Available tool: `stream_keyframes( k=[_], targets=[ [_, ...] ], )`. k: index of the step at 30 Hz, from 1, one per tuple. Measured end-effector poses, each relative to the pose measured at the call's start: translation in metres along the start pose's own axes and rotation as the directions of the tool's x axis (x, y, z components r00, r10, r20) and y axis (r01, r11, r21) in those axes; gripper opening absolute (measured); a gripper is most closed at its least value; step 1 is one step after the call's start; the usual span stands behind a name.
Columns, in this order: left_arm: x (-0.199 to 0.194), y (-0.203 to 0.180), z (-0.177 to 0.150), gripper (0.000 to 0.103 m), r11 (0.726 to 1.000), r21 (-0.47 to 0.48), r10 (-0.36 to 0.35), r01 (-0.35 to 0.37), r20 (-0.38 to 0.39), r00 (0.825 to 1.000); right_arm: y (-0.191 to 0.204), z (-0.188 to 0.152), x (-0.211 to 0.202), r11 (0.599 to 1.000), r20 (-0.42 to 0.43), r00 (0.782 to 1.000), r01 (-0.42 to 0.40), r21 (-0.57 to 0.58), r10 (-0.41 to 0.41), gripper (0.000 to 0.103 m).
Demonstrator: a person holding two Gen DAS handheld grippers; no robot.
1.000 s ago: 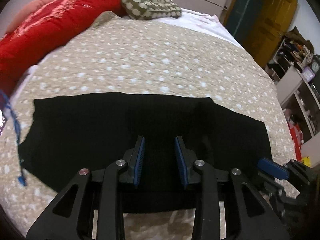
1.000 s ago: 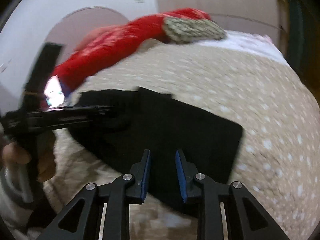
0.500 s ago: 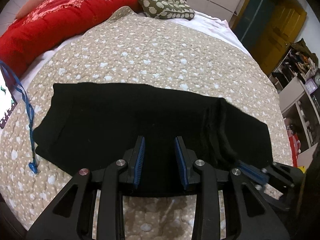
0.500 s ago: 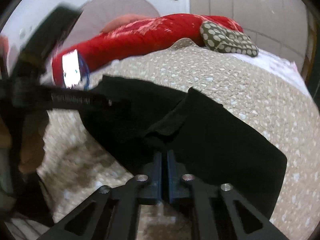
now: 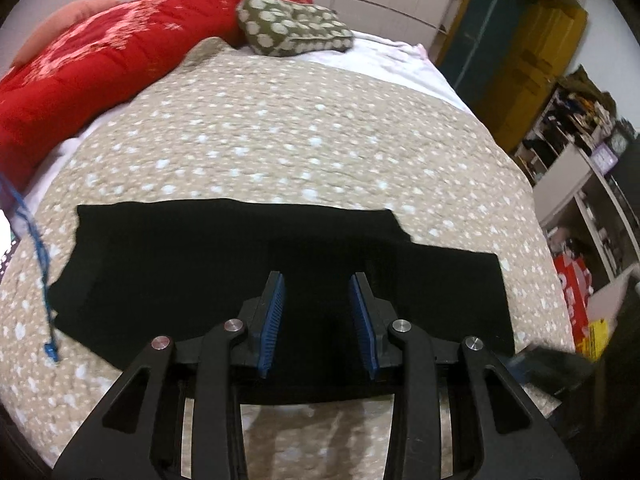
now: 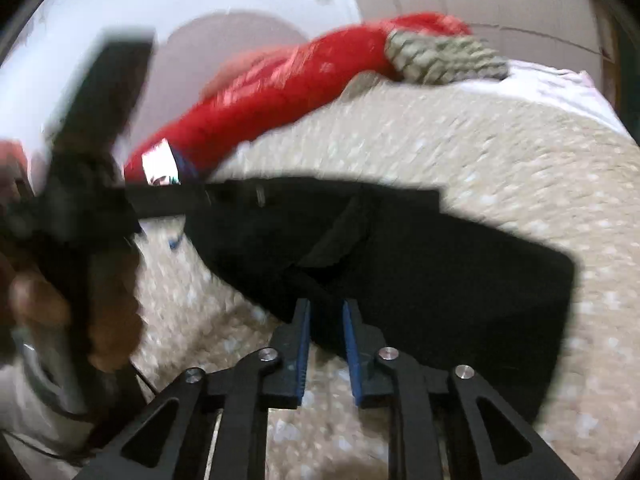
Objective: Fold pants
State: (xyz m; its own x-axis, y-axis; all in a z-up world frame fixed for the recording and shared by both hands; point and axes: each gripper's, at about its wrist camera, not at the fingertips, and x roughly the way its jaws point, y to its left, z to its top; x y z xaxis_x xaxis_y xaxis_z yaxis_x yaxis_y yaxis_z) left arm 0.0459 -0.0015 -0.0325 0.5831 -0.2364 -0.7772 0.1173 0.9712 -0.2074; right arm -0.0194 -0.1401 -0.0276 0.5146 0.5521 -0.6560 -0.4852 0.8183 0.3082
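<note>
Black pants lie spread flat across a beige spotted quilt, long side running left to right. My left gripper hovers over their near edge, its jaws apart and opening, with nothing clamped. In the right wrist view the pants show a rumpled fold near the middle. My right gripper sits at their near edge, jaws opening; dark fabric lies between the pads without being pressed. The right gripper shows as a blur at the lower right of the left wrist view. A hand holds the left gripper, blurred at left.
A red duvet and a green spotted pillow lie at the bed's far end. A blue cord trails off the pants' left end, near a lit screen. Shelves and a yellow door stand to the right.
My right gripper closed on the pants' near edge half a second ago and has now parted again. The raised ridge of fabric has dropped lower. My left gripper's jaws look about the same.
</note>
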Motion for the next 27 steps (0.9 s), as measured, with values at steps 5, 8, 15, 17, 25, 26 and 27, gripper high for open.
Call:
stream_keyframes(
  k=[5,8,15,17,25,26,27],
  targets=[
    [0.019,-0.024,-0.007,0.032,0.998,0.062,0.03,-0.029,-0.013,0.999,-0.034,0.009,-0.024,0.985,0.057,0.984,0.166,0.044,-0.168,0.016],
    [0.033,-0.026,-0.01,0.032,0.997,0.061,0.055,-0.053,-0.032,0.998,-0.055,0.01,-0.009,0.965,0.018,0.968,0.25,0.073,-0.252,0.016],
    [0.044,-0.021,-0.013,0.039,0.998,0.049,0.052,-0.051,-0.035,0.998,-0.078,0.007,0.009,0.957,-0.034,0.965,0.264,0.122,-0.262,0.016],
    [0.043,-0.02,-0.013,0.039,0.998,0.039,0.044,-0.043,-0.037,0.998,-0.072,0.011,0.005,0.958,-0.034,0.964,0.266,0.107,-0.264,0.016],
    [0.018,-0.005,-0.02,0.039,0.998,0.026,0.056,-0.056,-0.017,0.998,-0.03,0.015,0.004,0.984,0.006,0.984,0.176,0.038,-0.177,0.016],
    [0.014,-0.002,-0.021,0.039,0.997,0.024,0.071,-0.071,-0.012,0.997,-0.026,0.016,0.011,0.984,-0.003,0.984,0.178,0.025,-0.178,0.016],
    [0.011,0.0,-0.022,0.039,0.996,0.025,0.089,-0.089,-0.005,0.996,-0.022,0.017,0.016,0.984,-0.012,0.984,0.177,0.016,-0.177,0.016]
  ],
)
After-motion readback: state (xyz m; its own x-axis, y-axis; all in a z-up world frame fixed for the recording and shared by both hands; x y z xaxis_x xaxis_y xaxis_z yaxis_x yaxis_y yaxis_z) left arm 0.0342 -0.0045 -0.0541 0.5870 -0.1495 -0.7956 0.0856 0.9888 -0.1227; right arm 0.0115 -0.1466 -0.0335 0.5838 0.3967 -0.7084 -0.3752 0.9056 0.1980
